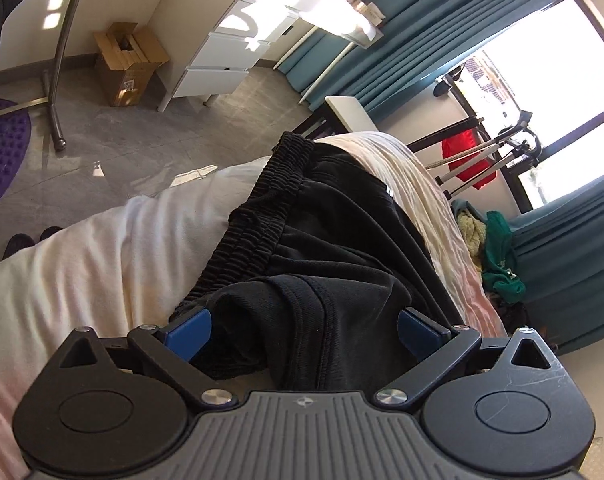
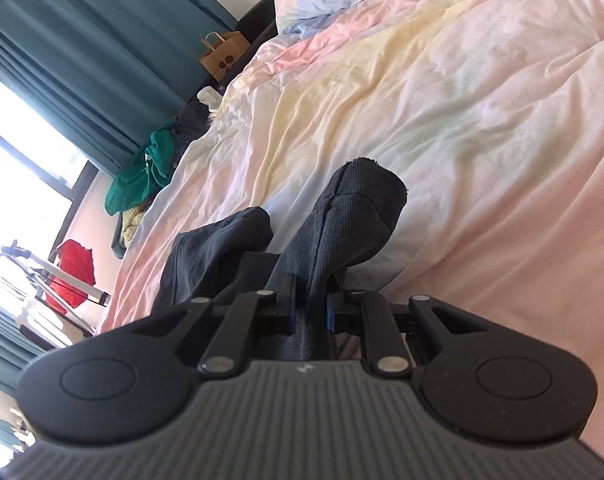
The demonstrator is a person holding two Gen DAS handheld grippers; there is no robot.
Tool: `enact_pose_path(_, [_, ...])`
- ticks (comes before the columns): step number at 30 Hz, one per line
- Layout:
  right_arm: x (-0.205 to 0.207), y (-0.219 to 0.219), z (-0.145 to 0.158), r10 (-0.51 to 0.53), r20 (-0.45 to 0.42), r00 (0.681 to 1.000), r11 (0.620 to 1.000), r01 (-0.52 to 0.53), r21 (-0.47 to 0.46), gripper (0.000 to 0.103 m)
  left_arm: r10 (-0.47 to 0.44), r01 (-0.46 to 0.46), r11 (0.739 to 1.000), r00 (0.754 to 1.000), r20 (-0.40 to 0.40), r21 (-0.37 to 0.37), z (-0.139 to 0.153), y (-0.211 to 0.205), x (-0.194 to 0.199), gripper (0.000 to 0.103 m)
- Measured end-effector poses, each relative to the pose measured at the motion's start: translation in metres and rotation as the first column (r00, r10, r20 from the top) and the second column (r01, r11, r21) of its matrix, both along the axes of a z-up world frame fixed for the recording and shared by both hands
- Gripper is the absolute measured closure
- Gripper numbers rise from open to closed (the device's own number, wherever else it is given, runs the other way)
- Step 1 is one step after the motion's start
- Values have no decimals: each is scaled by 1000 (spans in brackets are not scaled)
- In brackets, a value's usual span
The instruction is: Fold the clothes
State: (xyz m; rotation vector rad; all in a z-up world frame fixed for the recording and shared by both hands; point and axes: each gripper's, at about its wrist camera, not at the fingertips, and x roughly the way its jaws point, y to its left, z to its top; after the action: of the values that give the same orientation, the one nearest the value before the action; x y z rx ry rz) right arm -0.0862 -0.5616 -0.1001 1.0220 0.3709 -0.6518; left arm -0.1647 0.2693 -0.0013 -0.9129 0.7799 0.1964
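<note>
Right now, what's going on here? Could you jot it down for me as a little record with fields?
setting: bedroom, work done on a bed with pastel bedding
garment: black shorts with an elastic waistband, lying on the bed
left gripper: open, blue pads either side of a fold of the shorts, not pinching
right gripper: shut on dark fabric that stands up past its fingers
beside the bed: green garment, teal curtains, paper bag
floor: cardboard box, white drawers

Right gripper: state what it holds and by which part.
The right gripper is shut on a fold of the dark fabric, pinched at its near end; the rest sticks out above the bedsheet.
</note>
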Motion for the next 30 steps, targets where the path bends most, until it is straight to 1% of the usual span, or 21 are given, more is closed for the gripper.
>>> enact_pose_path(3, [0, -1, -2, -5, 0, 1000, 1000, 5, 14, 87, 43, -51, 996, 993, -113, -73, -23, 3, 0, 4])
enact_pose_path(4, [-1, -1, -3, -6, -1, 1000, 1000, 6, 18, 87, 60, -78, 991, 986, -157, -111, -32, 4, 1, 7])
enact_pose_path(5, [-1, -2, -4, -7, -3, 1000, 1000, 7, 21, 87, 70, -99, 982, 981, -181, -158, -40, 4, 1, 9])
enact_pose_path(7, [-1, -2, -5, -7, -7, 1000, 1000, 8, 27, 87, 74, -120, 958, 981, -181, -261, -52, 2, 2, 12])
enact_pose_path(8, [-1, -2, -5, -7, -8, 1000, 1000, 8, 29, 87, 74, -125, 947, 981, -178, -297, -56, 0, 2, 12])
enact_pose_path(10, [-1, -2, -6, -7, -7, 1000, 999, 7, 32, 87, 65, -114, 943, 985, -161, -312, -56, -8, 7, 12])
enact_pose_path(12, [0, -2, -6, -6, -10, 1000, 1000, 7, 30, 87, 62, -101, 947, 989, -136, -303, -55, -13, 15, 12])
enact_pose_path(13, [0, -3, -6, -6, -12, 1000, 1000, 6, 29, 87, 64, -100, 948, 990, -127, -303, -57, -15, 18, 14])
enact_pose_path(15, [1, -3, -6, -6, -16, 1000, 1000, 6, 25, 87, 75, -112, 943, 989, -129, -312, -64, -19, 23, 31])
enact_pose_path(16, [1, -2, -7, -6, -17, 1000, 1000, 6, 24, 87, 80, -118, 941, 988, -131, -316, -67, -21, 26, 46])
enact_pose_path(18, [1, -2, -7, -7, -6, 1000, 1000, 7, 19, 87, 90, -130, 937, 987, -133, -325, -75, -24, 31, 47])
enact_pose_path(21, [0, -1, -4, -9, 15, 1000, 1000, 9, 9, 87, 106, -147, 930, 985, -137, -338, -86, -30, 38, 52])
enact_pose_path(22, [0, -1, -3, -10, 23, 1000, 1000, 10, 6, 87, 111, -153, 927, 984, -139, -342, -89, -32, 41, 62])
enact_pose_path(23, [-1, 0, -1, -11, 32, 999, 1000, 11, 0, 87, 116, -159, 924, 983, -140, -347, -93, -33, 43, 76])
enact_pose_path(24, [-2, 1, 1, -15, 41, 999, 1000, 16, -8, 87, 121, -163, 922, 983, -138, -351, -95, -35, 44, 81])
enact_pose_path(25, [-4, 2, 3, -21, 49, 999, 1000, 22, -15, 87, 125, -161, 922, 984, -123, -351, -92, -36, 42, 86])
enact_pose_path(26, [-5, 3, 5, -27, 56, 998, 999, 28, -21, 87, 127, -154, 926, 987, -98, -344, -88, -37, 39, 90])
enact_pose_path(30, [-14, 8, 15, -50, 114, 992, 998, 55, -42, 89, 149, -130, 933, 988, 29, -336, -58, -37, 17, 93])
